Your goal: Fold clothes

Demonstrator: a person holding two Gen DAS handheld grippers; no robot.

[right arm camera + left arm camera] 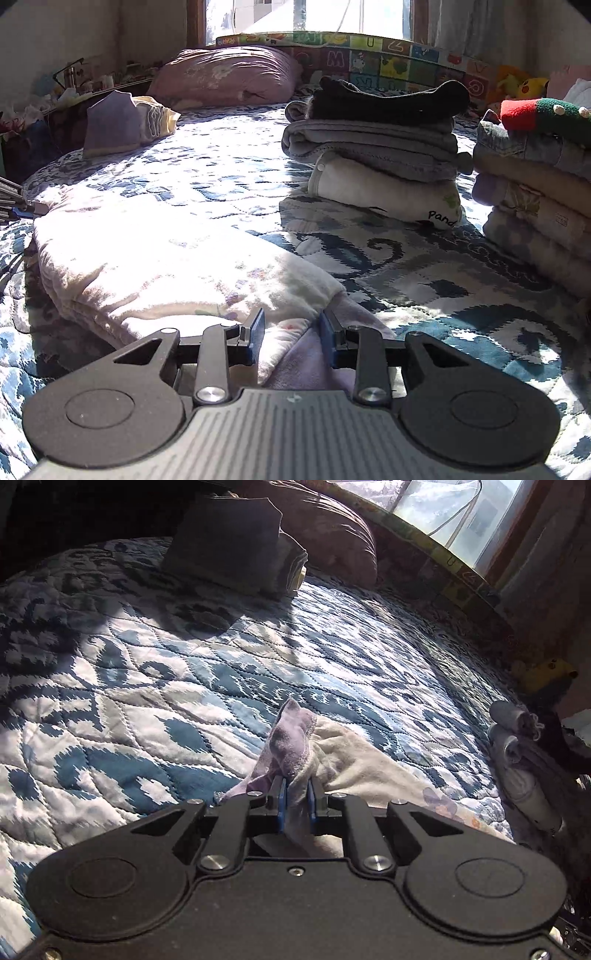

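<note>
- The left gripper (297,797) sits at the lower centre of the left wrist view, its blue fingers (282,805) closed narrow on a bunched fold of the pale garment (354,760), whose lilac inner side sticks up just above the grip.
- From there the garment trails to the lower right of the frame across the blue-and-white quilt (147,686) on the bed.
- In the right wrist view the same garment (155,251) lies spread and sunlit across the left half of the frame, its near corner turned back to show lilac cloth.
- The right gripper (291,336) is at the lower centre, fingers (258,332) set wide apart on either side of that near corner, not pinching it.
- A stack of folded clothes (373,155) stands on the quilt at the upper centre-right, with a black piece on top.
- A second folded pile (535,184) stands just beside it at the right edge.
- A pink pillow (225,77) lies at the upper centre-left, below the window.
</note>
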